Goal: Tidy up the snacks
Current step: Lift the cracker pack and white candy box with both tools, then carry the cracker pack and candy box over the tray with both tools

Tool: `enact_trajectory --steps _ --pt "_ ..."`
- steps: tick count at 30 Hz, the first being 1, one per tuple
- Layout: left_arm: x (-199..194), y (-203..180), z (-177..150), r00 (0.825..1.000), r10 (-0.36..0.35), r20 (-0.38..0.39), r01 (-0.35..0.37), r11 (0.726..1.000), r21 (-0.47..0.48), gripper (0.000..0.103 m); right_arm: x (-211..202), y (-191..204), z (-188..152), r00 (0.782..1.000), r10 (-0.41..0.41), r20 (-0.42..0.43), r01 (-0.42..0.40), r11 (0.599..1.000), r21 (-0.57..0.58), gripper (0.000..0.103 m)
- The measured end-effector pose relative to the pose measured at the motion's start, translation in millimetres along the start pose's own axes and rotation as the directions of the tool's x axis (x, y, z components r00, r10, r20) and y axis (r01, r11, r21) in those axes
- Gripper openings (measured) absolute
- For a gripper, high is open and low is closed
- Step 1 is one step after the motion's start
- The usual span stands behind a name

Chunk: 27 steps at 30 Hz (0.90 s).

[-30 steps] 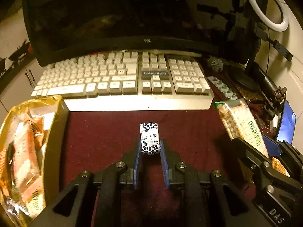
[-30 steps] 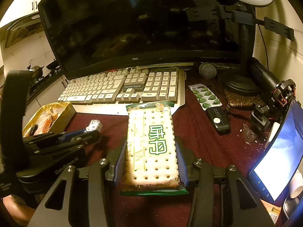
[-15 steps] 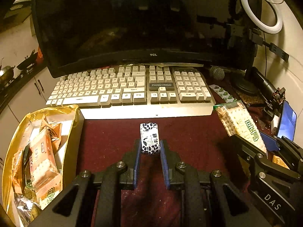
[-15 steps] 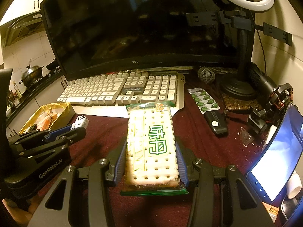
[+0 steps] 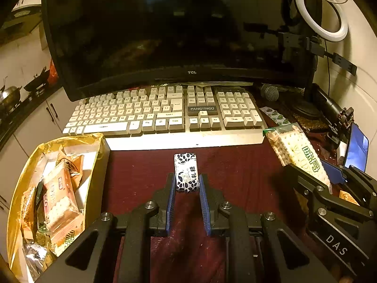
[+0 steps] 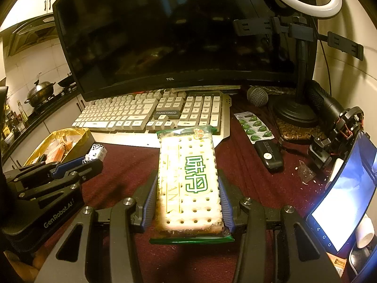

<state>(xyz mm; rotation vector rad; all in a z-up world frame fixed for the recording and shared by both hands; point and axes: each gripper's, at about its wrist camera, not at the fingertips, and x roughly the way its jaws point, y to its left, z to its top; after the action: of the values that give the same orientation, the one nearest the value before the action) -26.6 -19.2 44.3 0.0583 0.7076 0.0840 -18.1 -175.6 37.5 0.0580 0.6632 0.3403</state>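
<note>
Left wrist view: the left gripper (image 5: 187, 184) is closed narrowly on a small white candy packet with a black leaf print (image 5: 186, 173); the blue pads press its two long sides, and roughly half the packet projects past the fingertips. The packet is carried above the dark red tabletop (image 5: 235, 176). Beside the gripper on the left, at the tabletop's left edge, stands a gold foil-lined open box of wrapped snacks (image 5: 99, 165), its near wall close to the left finger. Ahead, a white keyboard on a pale tray (image 5: 165, 115) runs across the tabletop, and the strip of red surface between tray edge and packet is bare. At right, a clear long pack of pale crackers with green lettering (image 5: 297, 151) is tilted over the right side of the tabletop, in the right gripper.

Right wrist view: the right gripper (image 6: 188, 202) is clamped at moderate width on the cracker pack, pads on both long edges; the pack's far end overlaps the keyboard tray's front edge in the picture, though contact cannot be judged. Left of it, the left gripper's fingers carry the candy packet just short of the gold box. Right of the pack lie a blister sheet of green pills (image 6: 254, 125) and a small black device (image 6: 268, 156); a lit phone (image 6: 346, 200) leans at the right edge
</note>
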Motion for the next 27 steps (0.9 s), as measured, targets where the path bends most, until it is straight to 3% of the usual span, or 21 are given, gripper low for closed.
enact_trajectory --steps 27 --pt "-22 16 -3 0.997 0.045 0.058 -0.045 0.999 -0.011 0.020 -16 13 1 0.998 0.057 0.015 -0.057 0.998 -0.007 0.046"
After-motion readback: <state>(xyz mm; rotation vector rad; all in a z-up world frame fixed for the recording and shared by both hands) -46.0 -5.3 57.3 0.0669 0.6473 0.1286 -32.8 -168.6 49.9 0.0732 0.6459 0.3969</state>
